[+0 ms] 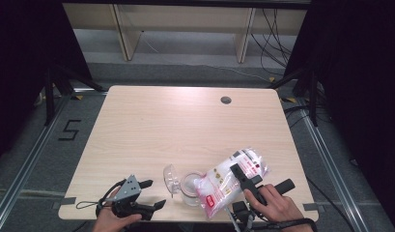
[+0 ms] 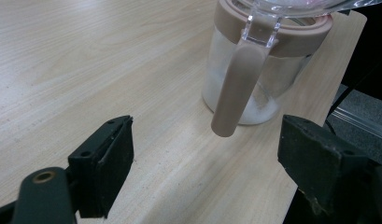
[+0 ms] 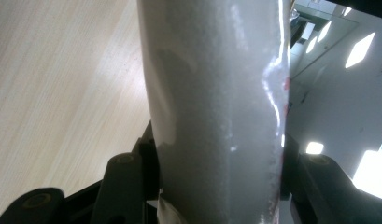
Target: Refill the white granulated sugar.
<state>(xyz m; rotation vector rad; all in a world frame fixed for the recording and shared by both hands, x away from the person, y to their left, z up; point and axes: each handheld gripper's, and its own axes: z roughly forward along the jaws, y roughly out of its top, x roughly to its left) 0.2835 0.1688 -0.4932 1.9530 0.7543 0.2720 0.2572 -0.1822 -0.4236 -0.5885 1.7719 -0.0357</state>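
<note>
We see the right gripper [image 1: 247,180] clamped on the bag [image 1: 230,179], tilted, its low end seemingly touching the jar [image 1: 190,189]. Just left of the jar, the left gripper [image 1: 151,194] rests with jaws apart, empty.

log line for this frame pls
right gripper: shut on bag, tilted over jar | left gripper: open, beside jar | lid: flipped open
</note>
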